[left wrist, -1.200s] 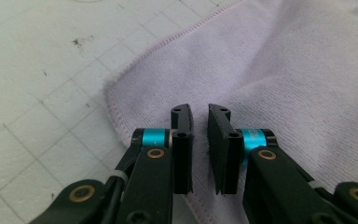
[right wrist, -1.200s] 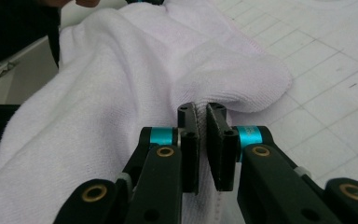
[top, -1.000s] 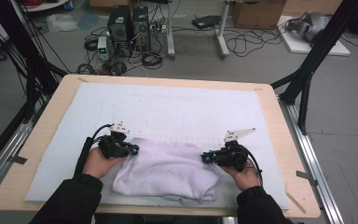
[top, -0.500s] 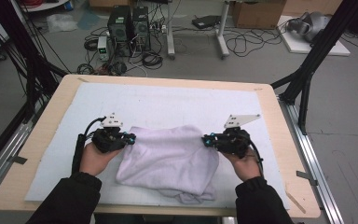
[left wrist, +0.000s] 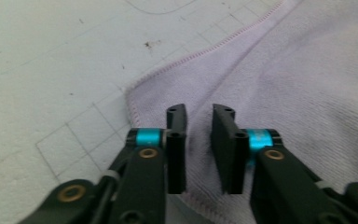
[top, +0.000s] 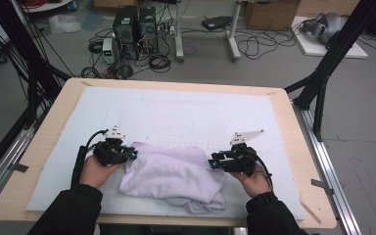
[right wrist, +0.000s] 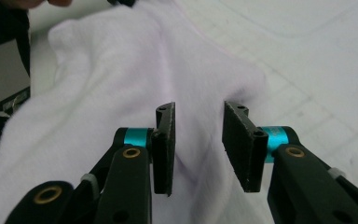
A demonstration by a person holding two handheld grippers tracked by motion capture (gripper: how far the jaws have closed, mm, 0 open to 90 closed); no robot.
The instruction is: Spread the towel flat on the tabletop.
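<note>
We note a pale lilac towel (top: 174, 177) lying crumpled on the white gridded mat (top: 186, 115), at the mat's near edge and between the two hands. Its cloth is bunched into soft folds, with a loose lobe hanging toward the near right. In the left gripper view a stitched hem (left wrist: 200, 53) runs diagonally to a corner that lies flat on the mat.

We see the left gripper (top: 130, 155) at the towel's left edge. Its jaws stand a narrow gap apart, over the corner region of the cloth, with nothing pinched between them; whether the tips touch the fabric we cannot tell.

We see the right gripper (top: 215, 163) at the towel's right edge. Its jaws are somewhat wider apart, with a raised fold of towel (right wrist: 200, 84) just ahead of the gap; nothing is clamped.

Compared with half a second ago, we record that both grippers sit lower toward the mat's near edge and closer in against the cloth, and the towel has bunched into a more compact, wider heap. A second ago the grippers were similarly close in.
</note>
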